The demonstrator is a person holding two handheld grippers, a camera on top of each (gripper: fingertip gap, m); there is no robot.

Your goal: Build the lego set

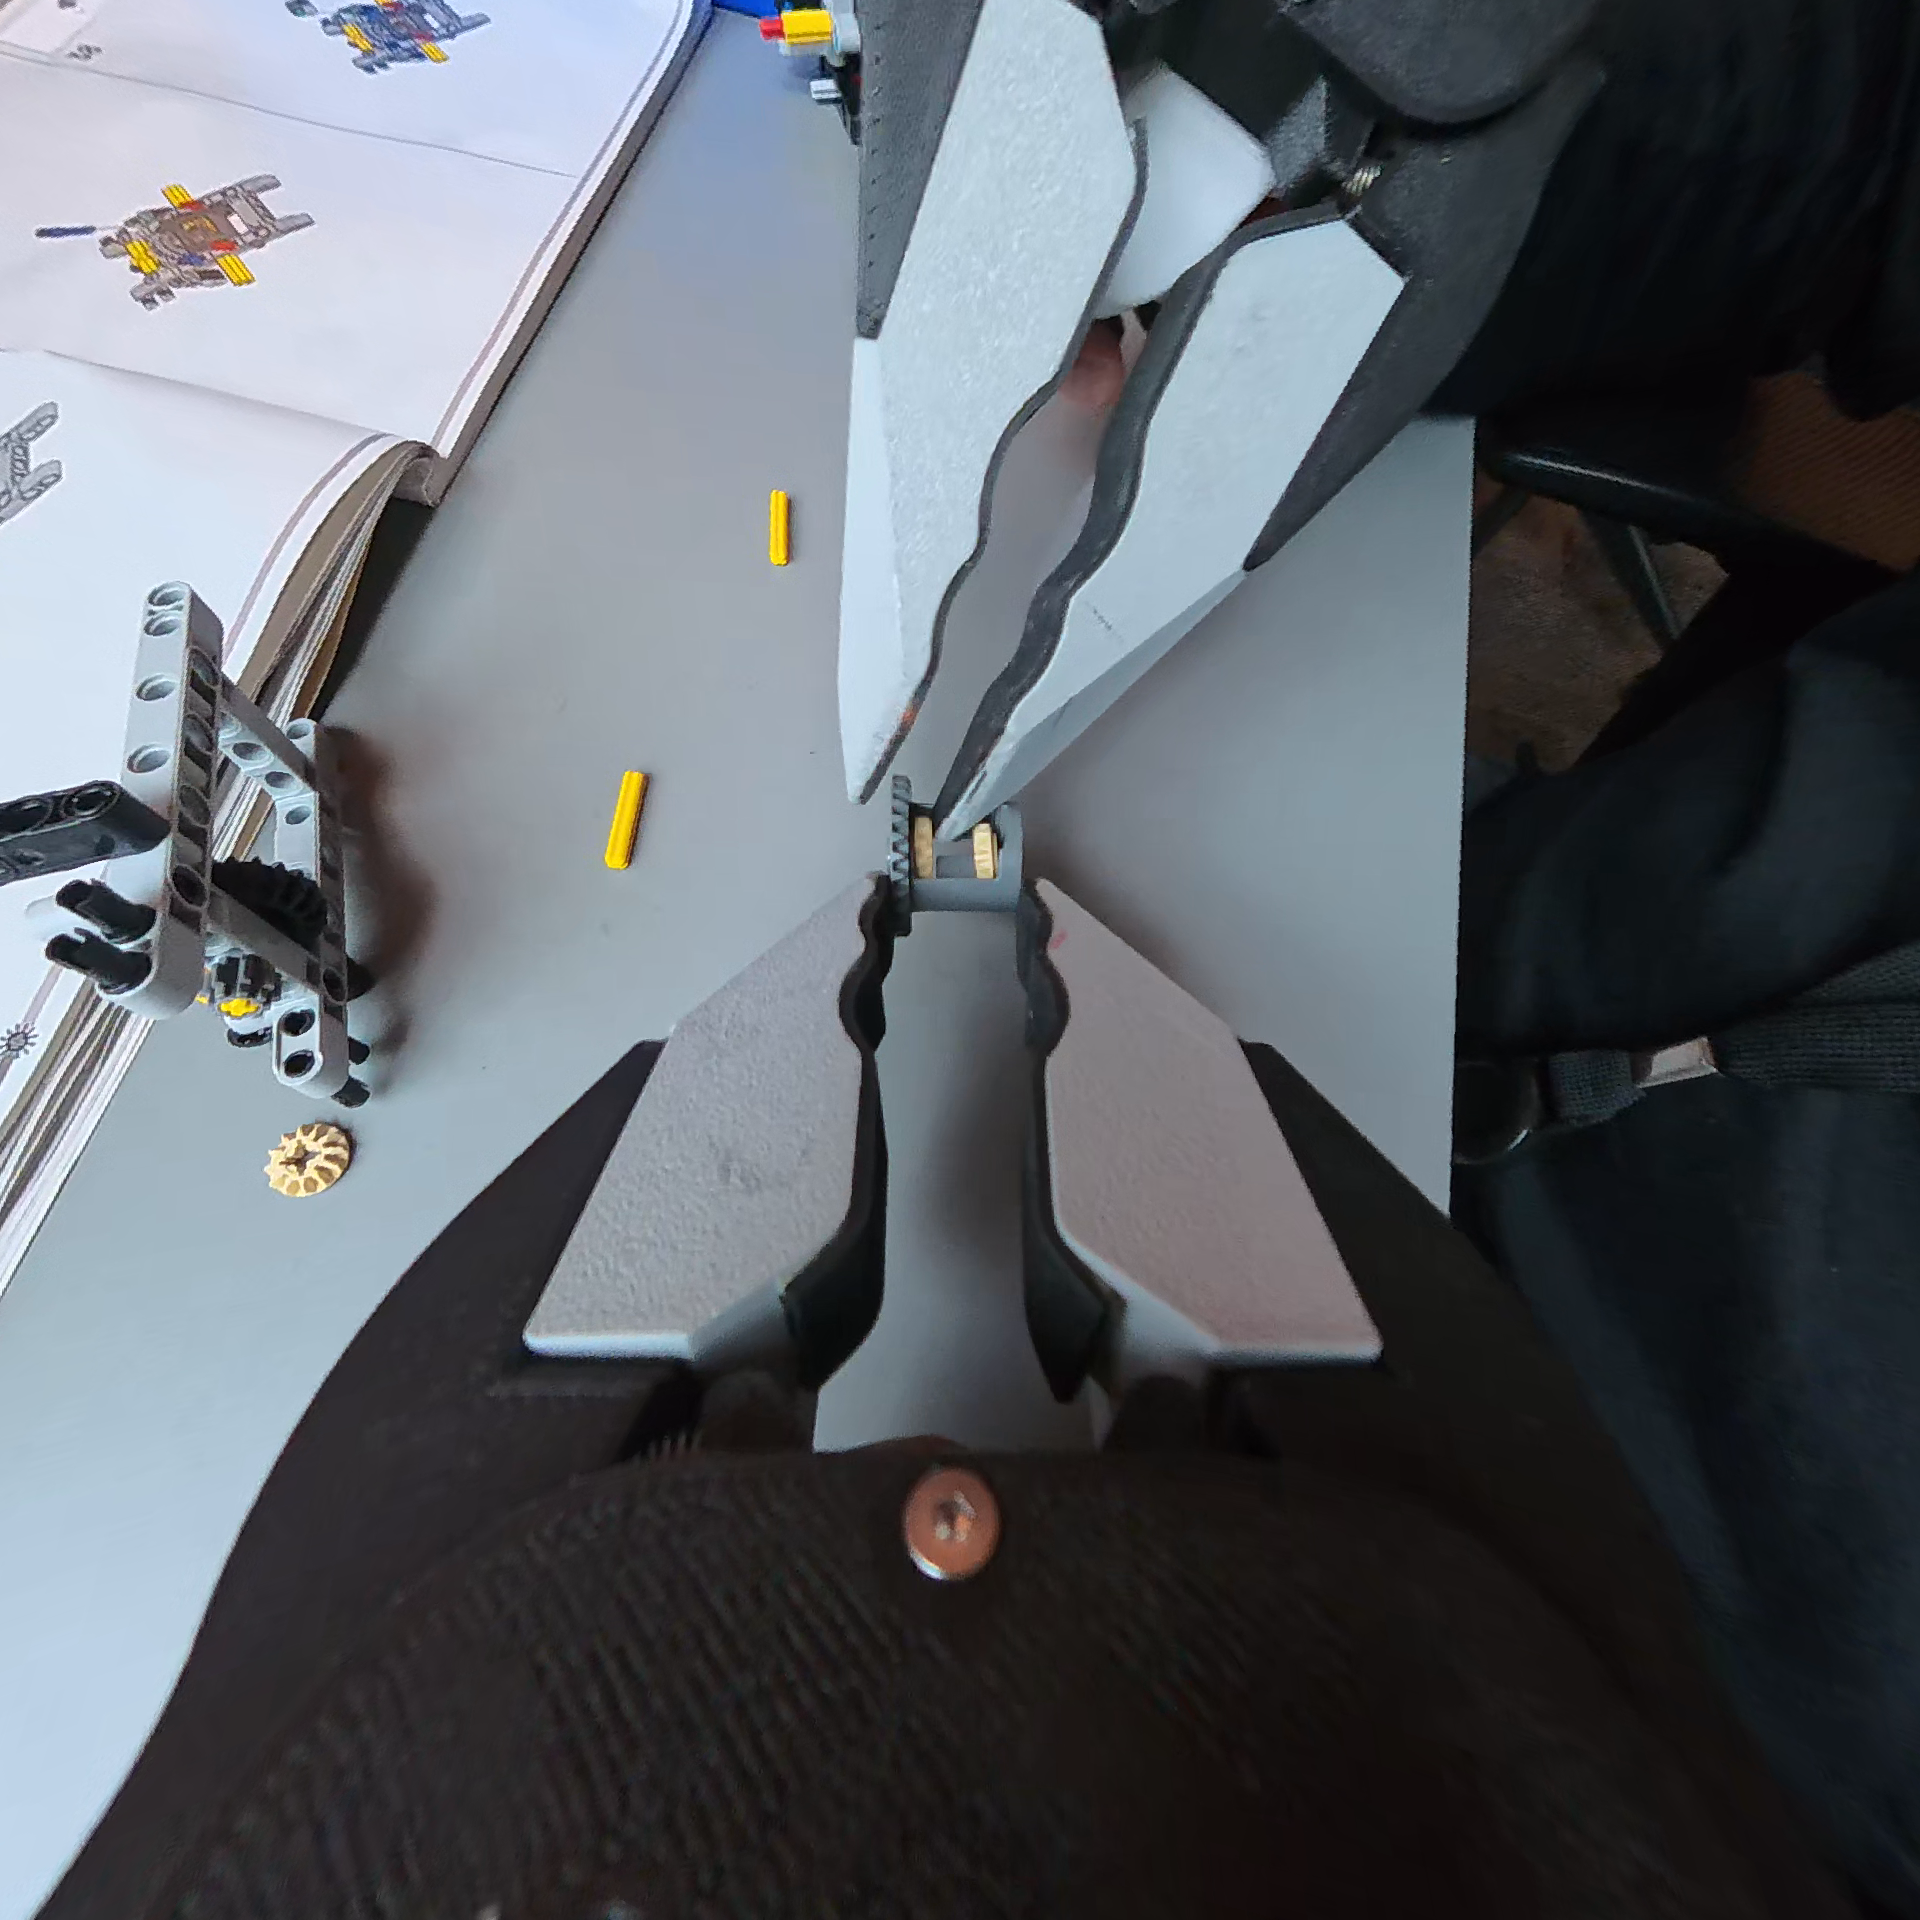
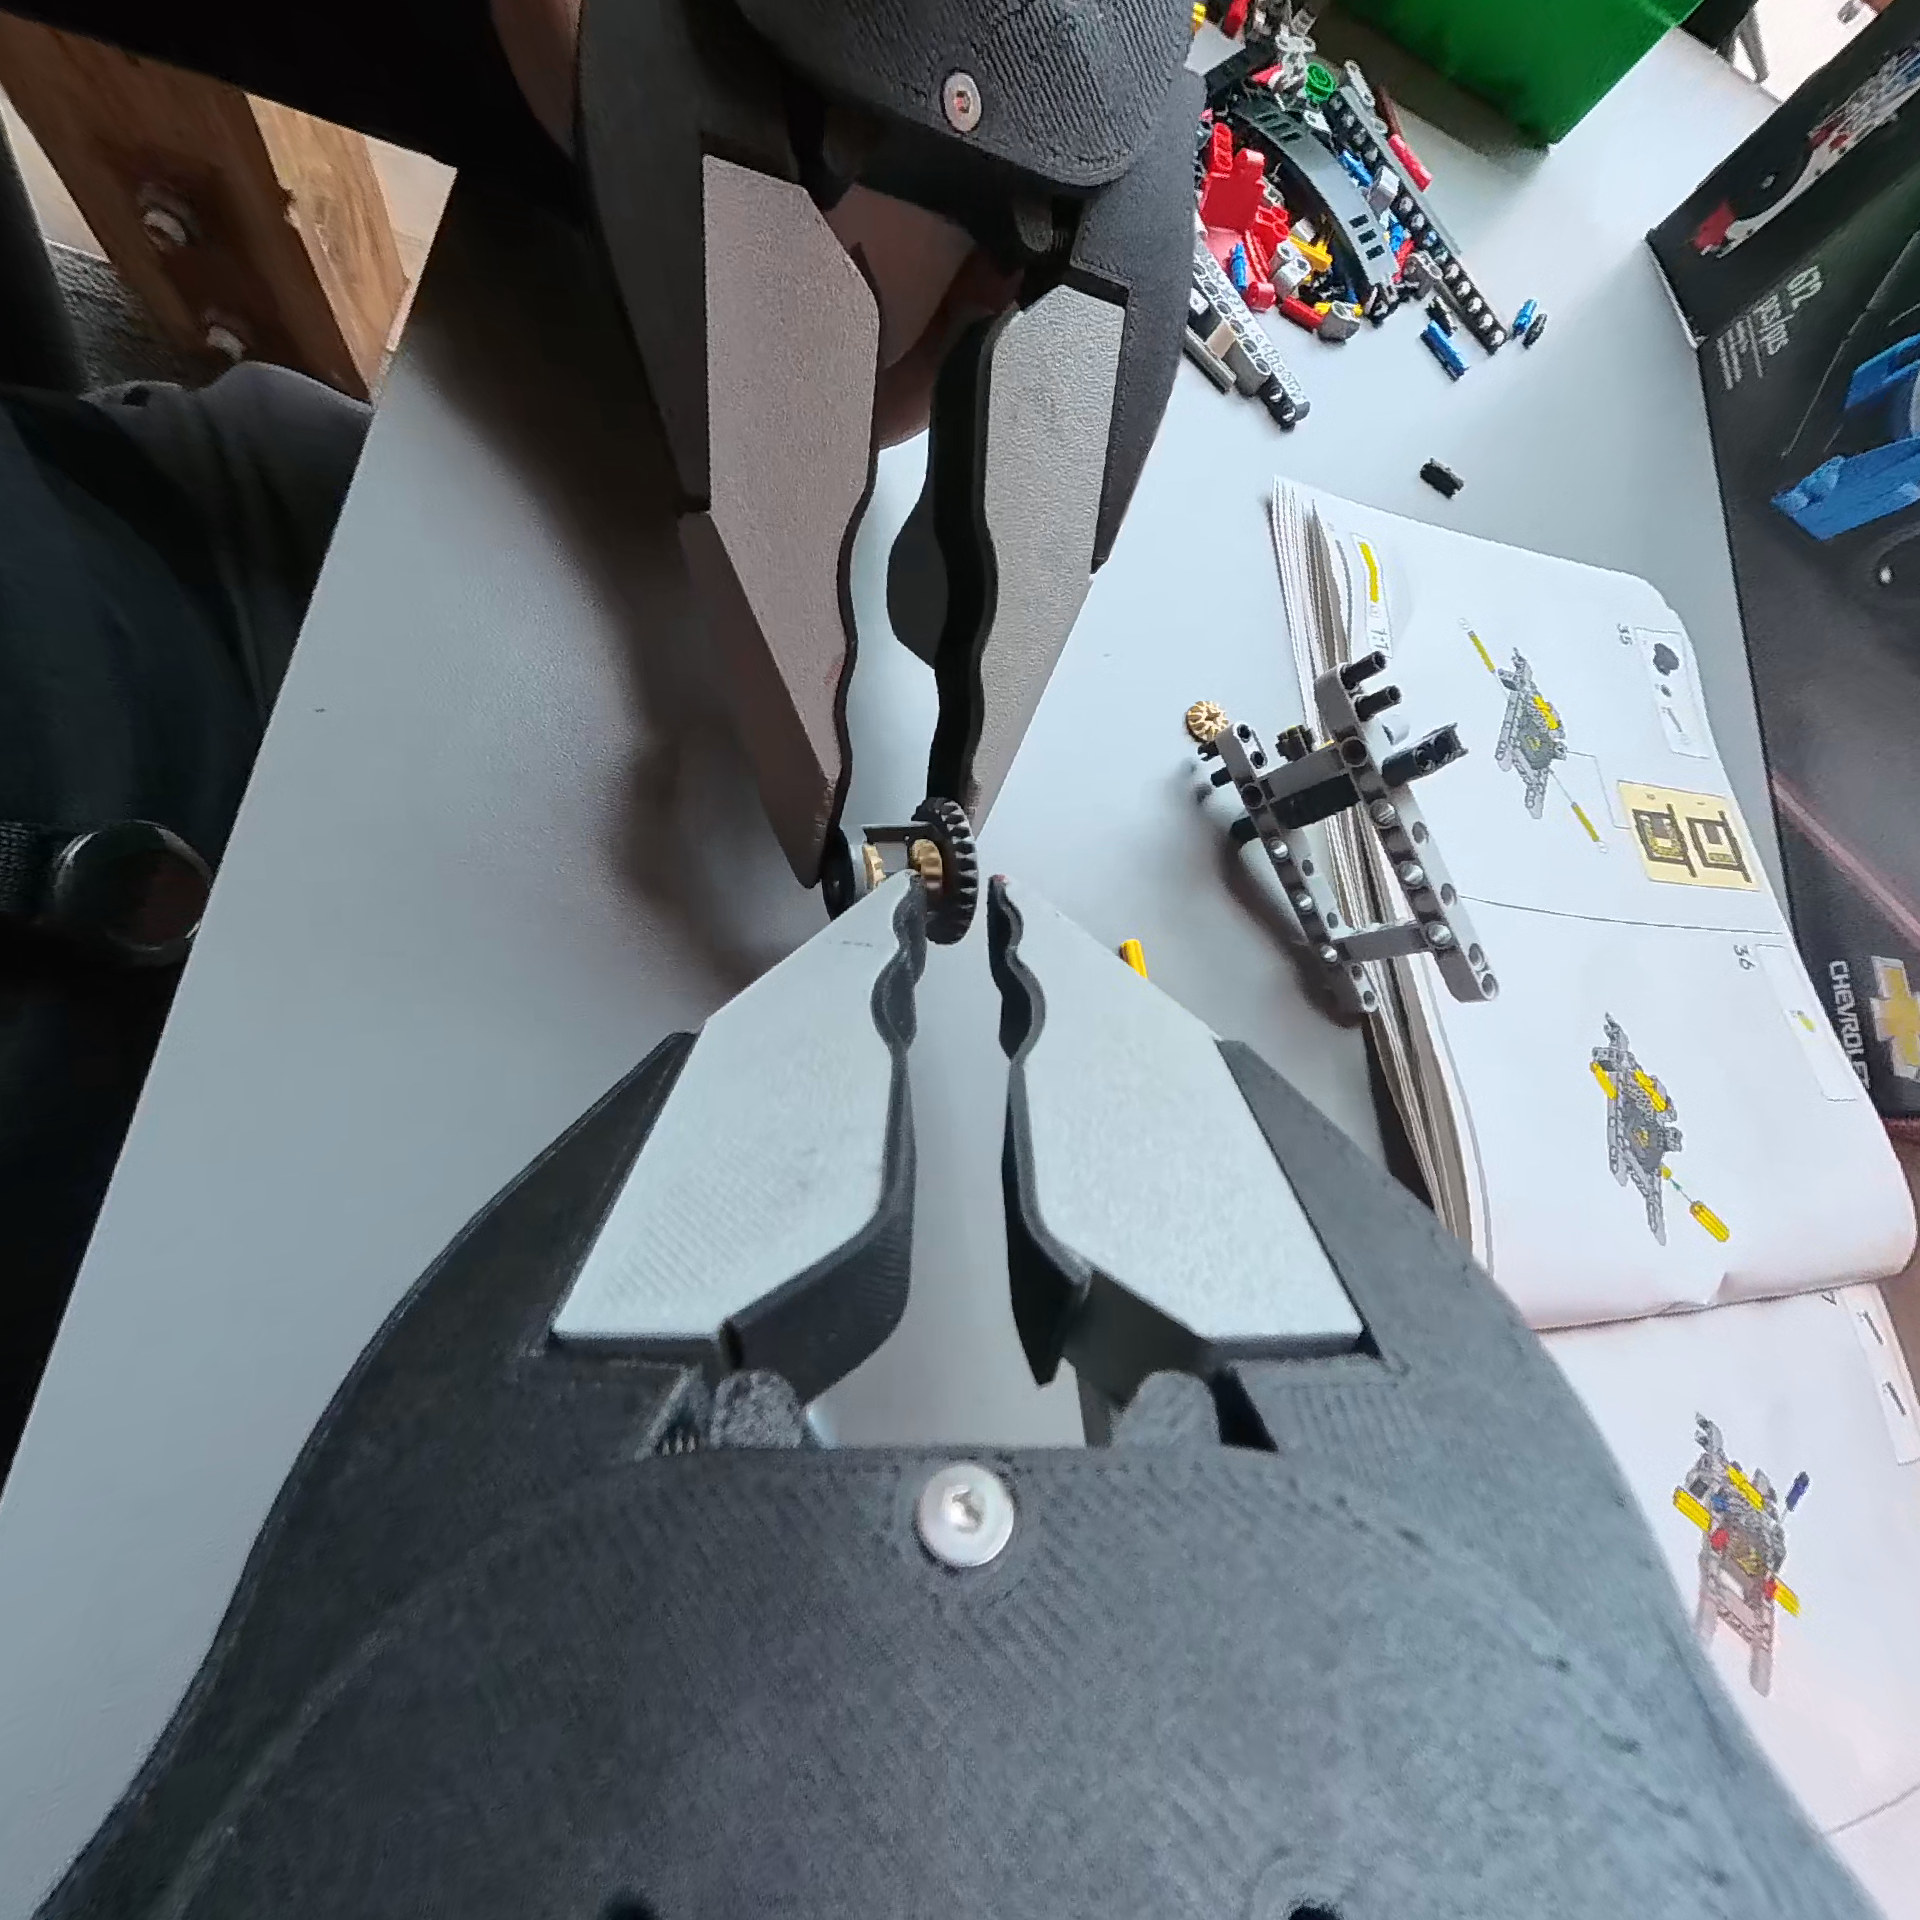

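A small gear assembly (image 1: 961, 878) has a grey housing, tan bevel gears and a dark toothed gear (image 2: 951, 831). It hangs just above the grey table (image 1: 623, 1039) near its edge. My left gripper (image 1: 956, 902) is shut across it lengthwise, one tip on the dark gear and one on the housing end. My right gripper (image 2: 951, 885) meets it from the opposite side. Its jaws are narrowly closed around the dark gear, with one tip reaching in by a tan gear. Each gripper shows in the other's view: the right (image 1: 909, 805), the left (image 2: 894, 831).
A grey beam frame sub-build (image 1: 239, 831) (image 2: 1361, 831) rests against the open instruction booklet (image 1: 208, 312) (image 2: 1662, 1039). A loose tan gear (image 1: 309, 1162) and two yellow axles (image 1: 625, 819) (image 1: 779, 527) lie nearby. A parts pile (image 2: 1330, 208) and the set box (image 2: 1818, 520) are farther off.
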